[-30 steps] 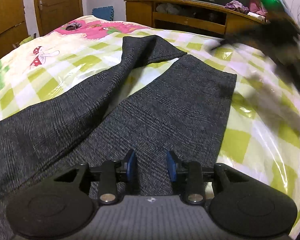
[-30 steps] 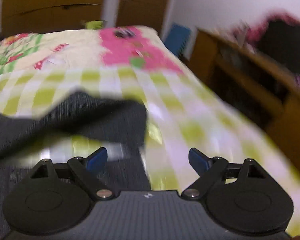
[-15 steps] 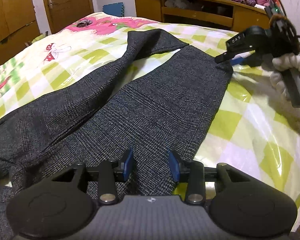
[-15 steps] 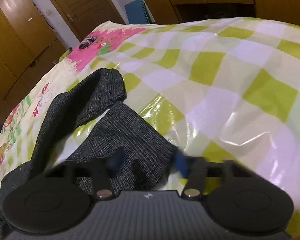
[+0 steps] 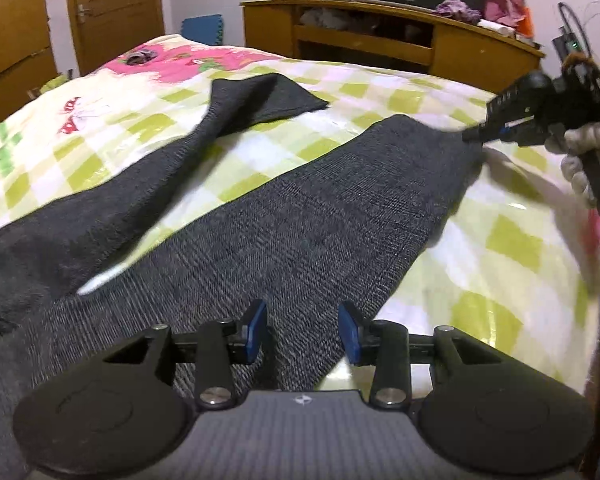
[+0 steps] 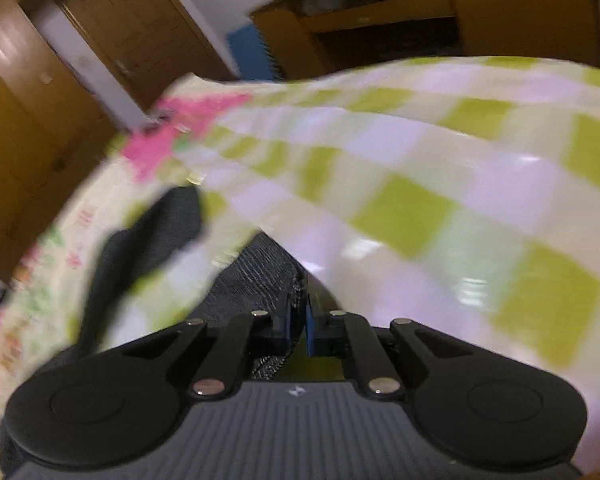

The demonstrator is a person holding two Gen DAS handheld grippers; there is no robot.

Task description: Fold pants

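Dark grey pants [image 5: 292,232] lie spread on the bed with the two legs running away from me. My left gripper [image 5: 302,334] is open, its blue pads on either side of the near leg's fabric close to its right edge. My right gripper [image 6: 299,320] is shut on the hem corner of the near pant leg [image 6: 260,276]; it also shows in the left wrist view [image 5: 500,130] at that leg's far right corner. The other leg [image 5: 260,100] lies further off, its end rumpled.
The bed has a green and white checked cover [image 5: 500,240] with a pink print at the far end. A wooden desk [image 5: 380,40] stands beyond the bed. Wooden doors [image 5: 112,8] and a wardrobe are at the left. The bed's right edge is close.
My right gripper has closed on the hem corner of the near leg and pulled it rightward. The leg now lies further from the other leg. My left gripper stays open.
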